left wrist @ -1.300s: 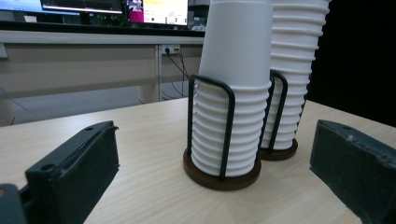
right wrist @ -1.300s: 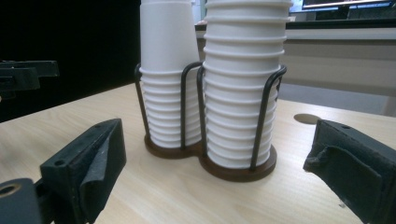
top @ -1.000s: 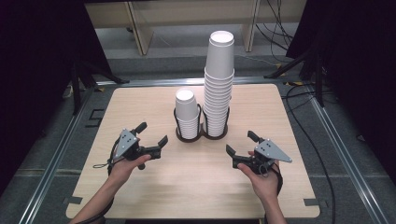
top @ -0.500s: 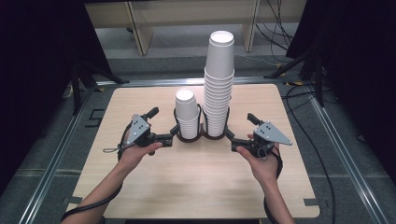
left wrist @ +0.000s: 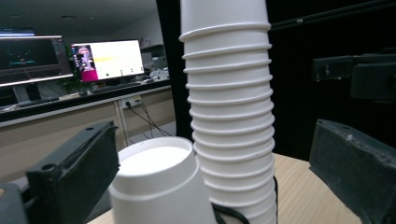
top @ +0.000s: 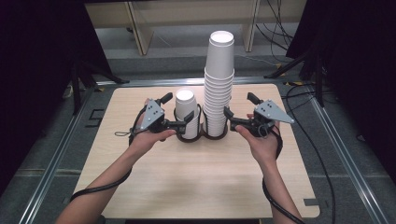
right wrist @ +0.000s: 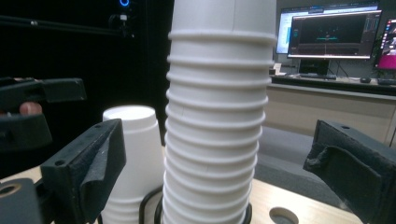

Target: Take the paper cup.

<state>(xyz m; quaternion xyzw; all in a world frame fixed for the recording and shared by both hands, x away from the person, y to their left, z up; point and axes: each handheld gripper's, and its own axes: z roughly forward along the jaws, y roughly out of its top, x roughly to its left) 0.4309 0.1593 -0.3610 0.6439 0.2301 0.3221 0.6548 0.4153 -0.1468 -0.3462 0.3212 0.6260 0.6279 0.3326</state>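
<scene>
Wooden surface point(top: 196, 177), pale, rounded corners, with a black wire double-ring holder point(top: 201, 136) set near its middle; all places below are given from this holder.

Tall stack of white paper cups point(top: 219, 84): inverted, nested, upright in the holder's right ring, rising well above everything else. In the right gripper view this stack point(right wrist: 217, 116) stands between that claw's two black jaws, with clear gaps either side.

Short stack of white paper cups point(top: 186, 114): inverted, upright in the holder's left ring, just beside the tall stack. In the left gripper view the short stack point(left wrist: 156, 186) sits low and close, the tall stack point(left wrist: 231, 107) behind it.

Left claw point(top: 183, 122): held by the person's left hand point(top: 149, 137), just left of the holder, jaws spread wide to either side of the short stack; holding nothing, contact with the cups not discernible.

Right claw point(top: 229, 119): held by the right hand point(top: 261, 140), just right of the holder, jaws wide apart, pointed at the tall stack's lower part, empty.

Background, beyond the holder: computer monitors point(right wrist: 327, 30) on a desk.
</scene>
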